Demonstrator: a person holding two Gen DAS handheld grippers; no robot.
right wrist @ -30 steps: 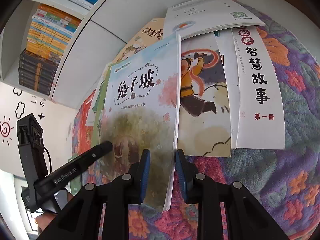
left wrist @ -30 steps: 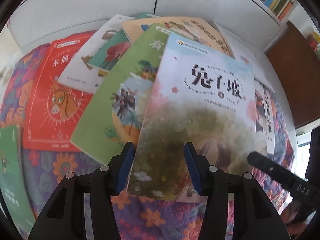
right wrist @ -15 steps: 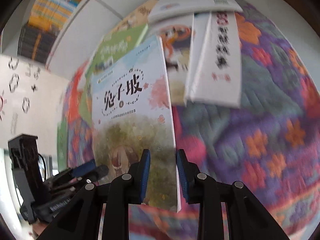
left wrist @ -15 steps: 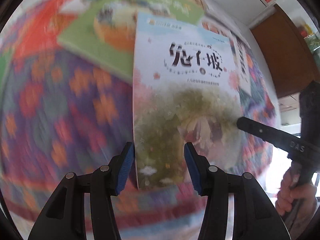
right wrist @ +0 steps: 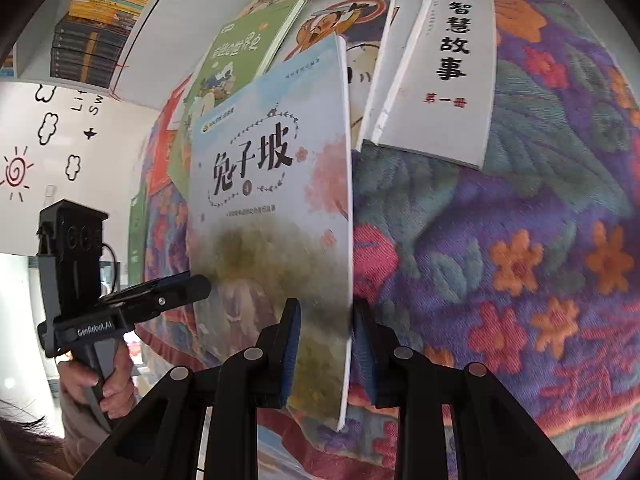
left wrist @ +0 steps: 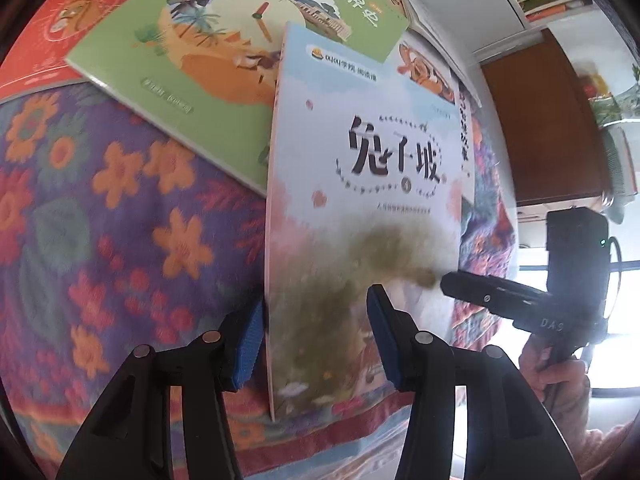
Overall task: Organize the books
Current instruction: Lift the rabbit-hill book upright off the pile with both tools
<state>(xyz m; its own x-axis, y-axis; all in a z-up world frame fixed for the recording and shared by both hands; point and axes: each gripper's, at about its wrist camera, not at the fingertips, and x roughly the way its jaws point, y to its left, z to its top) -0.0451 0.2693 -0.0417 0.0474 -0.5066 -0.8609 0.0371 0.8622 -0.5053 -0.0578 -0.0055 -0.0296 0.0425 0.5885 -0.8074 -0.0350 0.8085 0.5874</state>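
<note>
The left gripper (left wrist: 316, 336) has the near left edge of the pale blue book (left wrist: 360, 216) between its blue pads; the left pad touches the spine edge and the jaws are closing on it. The right gripper (right wrist: 326, 344) clamps the book's near right edge, both pads against it. The book is held between the two grippers above the flowered cloth (left wrist: 100, 220), its far end over the other books.

The cover reads 兔子坡 with a small 4 in a circle beneath, and a logo line at the top too small to read.

In the left wrist view, the right gripper's side carries the letters "DAS", and a hand (left wrist: 560, 376) holds its handle. A green book (left wrist: 208, 72) lies behind, beside a red book (left wrist: 36, 48), with a brown cabinet (left wrist: 548, 120) on the right.

The right wrist view alone shows "GenRobot.AI" on the left gripper, a white book (right wrist: 448, 64) reading 智慧故事 and 第一册, a shelf of stacked books (right wrist: 92, 32), and a wall with sun and cloud doodles (right wrist: 44, 148).
</note>
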